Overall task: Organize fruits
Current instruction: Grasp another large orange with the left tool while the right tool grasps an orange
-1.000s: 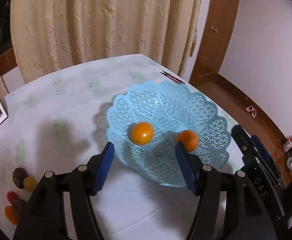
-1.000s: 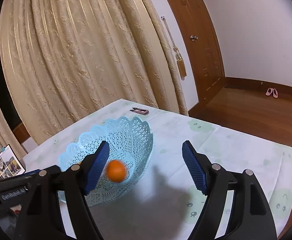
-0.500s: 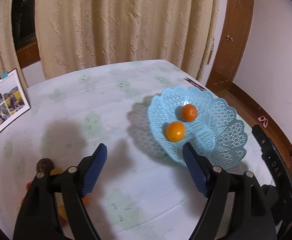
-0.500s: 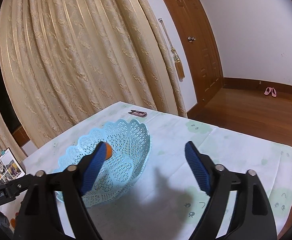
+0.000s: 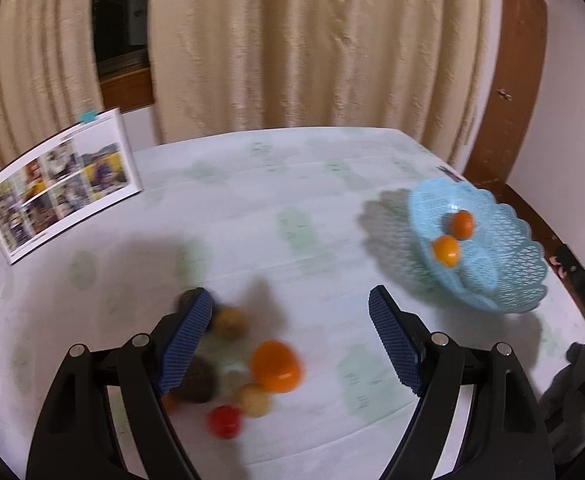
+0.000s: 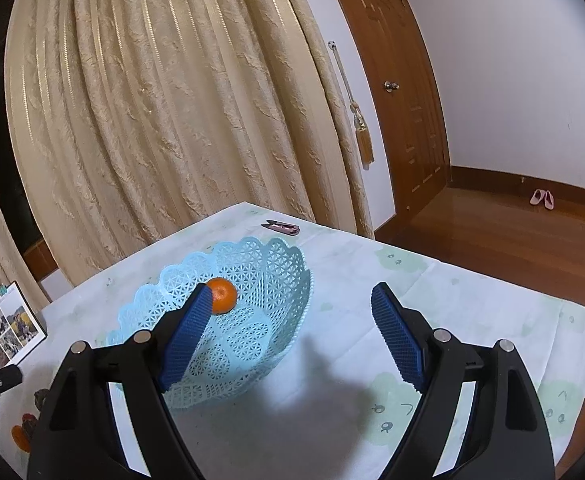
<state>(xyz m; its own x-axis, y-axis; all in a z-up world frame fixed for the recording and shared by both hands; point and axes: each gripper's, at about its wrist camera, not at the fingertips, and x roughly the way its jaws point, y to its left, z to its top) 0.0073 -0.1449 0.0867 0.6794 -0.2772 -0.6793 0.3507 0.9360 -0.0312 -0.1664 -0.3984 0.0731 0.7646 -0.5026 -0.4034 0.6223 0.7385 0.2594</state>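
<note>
Photo card (image 5: pixel 58 192): stood upright at the far left, well apart from the basket.
Left gripper (image 5: pixel 290 338): jaws are spread wide and nothing is held; it is poised above the loose fruit pile, well left of the basket.
Fruit pile (image 5: pixel 232 368): loose fruits are clustered on the tablecloth (image 5: pixel 252 208), left of the basket; outlines are blurred, so exact contacts cannot be told.
Large orange fruit (image 5: pixel 276 366): the biggest piece of the pile, lying on the side nearest the basket; it is judged firm, smooth and prone to rolling, so it is best taken across its widest middle.
Small fruits: a red one (image 5: pixel 224 421), two yellowish ones (image 5: pixel 254 400) and dark brown ones (image 5: pixel 196 380) are seen beside it; they are judged light, the red one possibly soft-skinned, so gentle closure is advised.
Basket (image 5: pixel 504 280): a light blue lattice bowl, judged thin, light and easily shoved; two oranges (image 5: pixel 446 250) are contained in it.
Right gripper (image 6: pixel 292 340): jaws are spread wide and nothing is held; it is poised just beside the basket's right rim.
Small pink tool (image 6: pixel 282 227): laid beyond the basket, near the table's far edge.
</note>
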